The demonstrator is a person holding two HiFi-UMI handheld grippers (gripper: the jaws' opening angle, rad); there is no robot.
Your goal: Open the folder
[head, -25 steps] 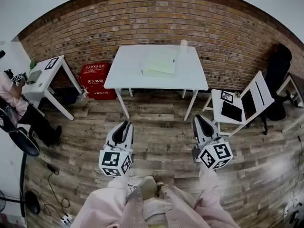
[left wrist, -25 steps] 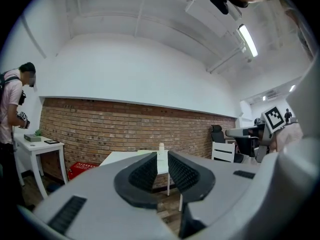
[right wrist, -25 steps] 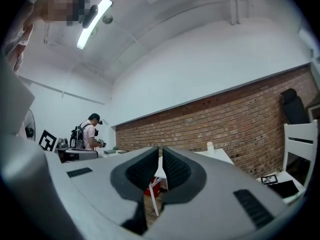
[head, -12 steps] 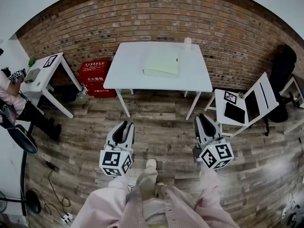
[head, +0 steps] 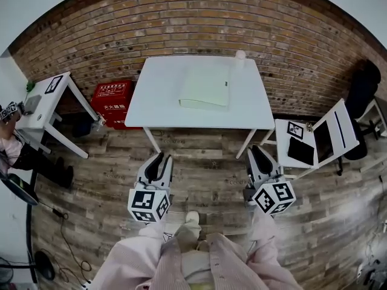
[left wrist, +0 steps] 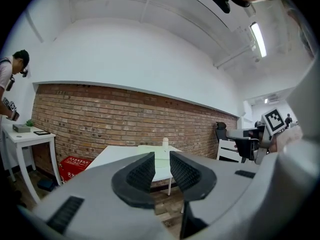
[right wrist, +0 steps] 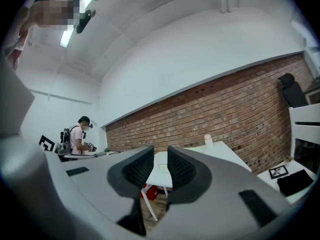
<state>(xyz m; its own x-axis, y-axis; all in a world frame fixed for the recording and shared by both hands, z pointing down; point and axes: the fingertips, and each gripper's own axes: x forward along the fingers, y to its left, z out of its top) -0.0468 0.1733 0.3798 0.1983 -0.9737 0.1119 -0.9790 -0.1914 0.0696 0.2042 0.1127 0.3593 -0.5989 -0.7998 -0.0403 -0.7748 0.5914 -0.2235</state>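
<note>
The brick wall (head: 199, 23) fills the whole back of the room, and the wood-plank floor (head: 91, 180) runs from it toward the person holding the tools. The white tabletop (head: 157, 95) stands against that wall on slim white legs. A smaller white side table (head: 48, 98) sits off to its left, with another person standing at it in the right gripper view. A white chair (head: 332, 122) and a black office chair (head: 363, 83) are over on the right. A red box (head: 113, 95) sits on the floor between the side table and the main tabletop. The folder (head: 205, 86) is pale green and lies flat and closed on the far-middle part of the tabletop, well apart from both tools. The left tool (head: 158, 157) is held out over the floor, short of the tabletop's near edge. Its jaws have just been opening and now stand a little apart with nothing between them. The right tool (head: 257, 151) is level with it on the other side, jaws also parted by a narrow gap and empty. A small white container (head: 240, 55) stands upright near the tabletop's back edge, just beyond the folder's right corner.
</note>
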